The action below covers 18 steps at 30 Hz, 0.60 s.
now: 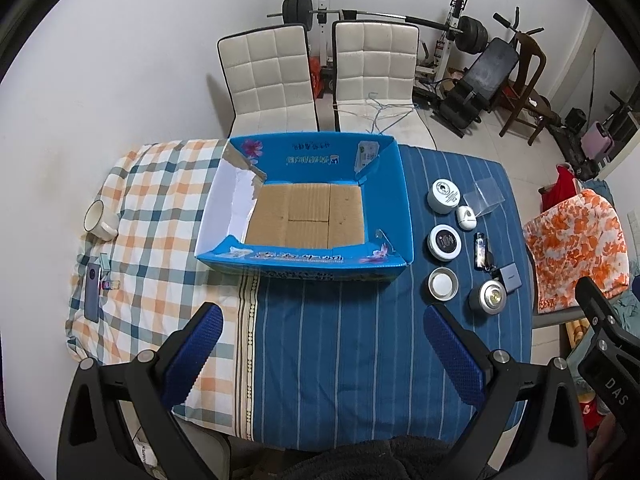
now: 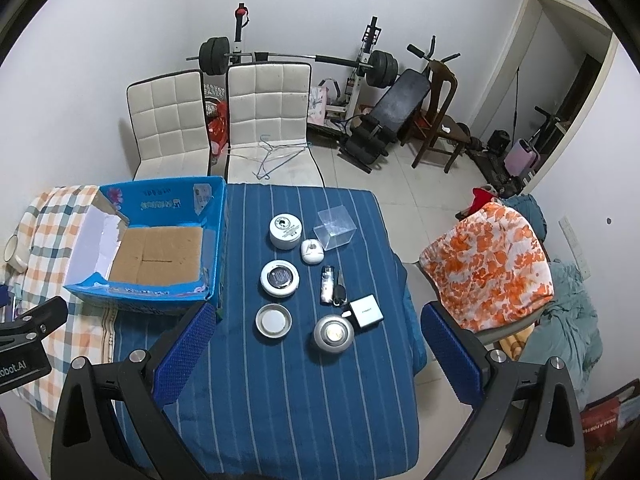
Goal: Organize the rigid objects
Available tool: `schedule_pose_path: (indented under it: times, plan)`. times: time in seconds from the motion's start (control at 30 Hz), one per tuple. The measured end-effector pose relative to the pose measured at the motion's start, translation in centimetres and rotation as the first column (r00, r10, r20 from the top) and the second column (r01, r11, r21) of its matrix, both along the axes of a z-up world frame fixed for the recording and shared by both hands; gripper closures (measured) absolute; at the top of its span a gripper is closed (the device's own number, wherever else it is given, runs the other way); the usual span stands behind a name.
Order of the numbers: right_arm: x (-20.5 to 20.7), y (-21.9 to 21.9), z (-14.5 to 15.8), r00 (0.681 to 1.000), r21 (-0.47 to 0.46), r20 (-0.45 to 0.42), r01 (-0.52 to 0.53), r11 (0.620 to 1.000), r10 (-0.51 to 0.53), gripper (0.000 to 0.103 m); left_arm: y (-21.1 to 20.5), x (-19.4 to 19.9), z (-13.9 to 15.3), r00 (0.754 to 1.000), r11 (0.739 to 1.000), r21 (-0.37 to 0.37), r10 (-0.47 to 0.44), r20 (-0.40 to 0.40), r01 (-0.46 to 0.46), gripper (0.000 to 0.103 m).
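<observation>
Both tongs hang with jaws apart and empty above the table's near edge, the right gripper [image 2: 316, 344] over the small things and the left gripper [image 1: 320, 344] facing the blue box [image 1: 404, 216]. The box sits empty mid-table; the round tins [image 2: 279, 278], lighter [image 2: 327, 285] and silver puck [image 2: 334, 333] lie in two rows toward its right edge, so the right one is nearer, I judge.

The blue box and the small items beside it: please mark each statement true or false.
1. The blue box holds no items. True.
2. Both grippers hold something. False: the left gripper and the right gripper are open and hold nothing.
3. The clear plastic cube stands on the striped cloth. True.
4. The white mug stands among the round tins. False: it is on the checked cloth, on the box's other side.
</observation>
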State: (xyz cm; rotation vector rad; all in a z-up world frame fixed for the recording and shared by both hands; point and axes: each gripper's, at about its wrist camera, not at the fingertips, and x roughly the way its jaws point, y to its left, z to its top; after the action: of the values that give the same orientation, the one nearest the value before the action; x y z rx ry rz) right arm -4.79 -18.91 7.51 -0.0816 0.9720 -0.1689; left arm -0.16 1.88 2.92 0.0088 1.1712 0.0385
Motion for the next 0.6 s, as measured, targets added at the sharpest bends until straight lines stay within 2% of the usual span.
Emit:
schedule_pose_path:
  times: [0.33,0.6]
  plan:
    - [-0.5,0.5,1.0,1.000,0.008,0.029,-0.005,1.000,0.004,0.000,-0.1,-0.5,1.3,0.999,1.000,0.003,0.002,0.050,-0.003,0.000]
    - [-0.7,0.3,1.3,0.999,0.009,0.034,-0.004,1.000,0.003,0.000,0.0,-0.4,1.4,0.999,1.000,0.004,0.003,0.054,-0.003,0.000]
